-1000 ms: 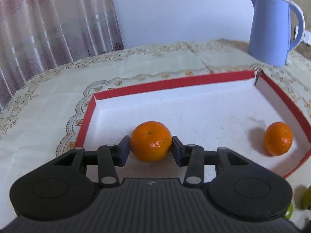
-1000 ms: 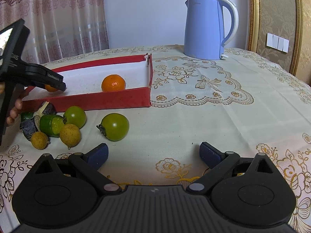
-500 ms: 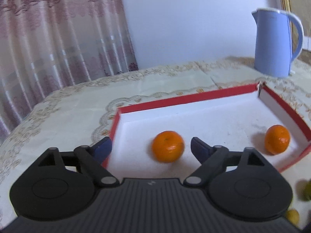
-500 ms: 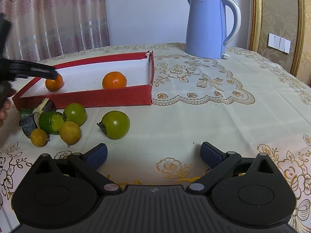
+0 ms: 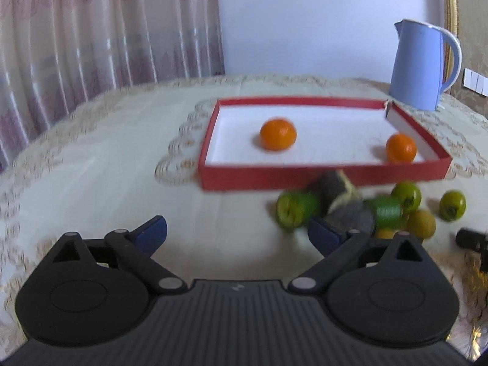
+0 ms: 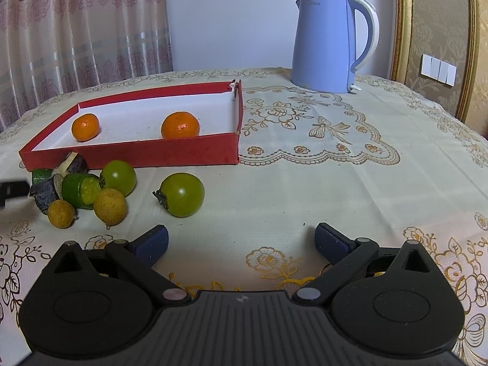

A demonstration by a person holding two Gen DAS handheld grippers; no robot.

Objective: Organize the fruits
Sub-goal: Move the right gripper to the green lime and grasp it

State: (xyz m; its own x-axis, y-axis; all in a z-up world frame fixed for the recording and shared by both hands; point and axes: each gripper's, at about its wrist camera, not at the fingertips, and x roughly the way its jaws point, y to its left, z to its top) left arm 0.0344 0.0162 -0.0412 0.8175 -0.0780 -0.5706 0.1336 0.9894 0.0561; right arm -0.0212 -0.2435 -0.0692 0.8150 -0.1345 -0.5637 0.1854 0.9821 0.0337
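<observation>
The left gripper (image 5: 236, 233), a black two-finger claw with blue pads, was spreading, with nothing between its jaws; only bare tablecloth lay in the gap in the lower centre of the left wrist view. The right gripper (image 6: 241, 241) stood spread wide and empty over the cream embroidered tablecloth (image 6: 335, 183). The shallow red cardboard tray with a white floor (image 6: 137, 154) sat at centre left of the right wrist view and held two round orange mandarins (image 6: 85, 127) (image 6: 180, 125), set apart from each other. Just in front of the tray's near wall lay a cluster of green, yellow-brown and dark cut fruits (image 6: 82, 190), with one round green fruit (image 6: 181, 194) slightly to the right. A pale blue electric kettle (image 6: 329, 42) stood at upper right.
</observation>
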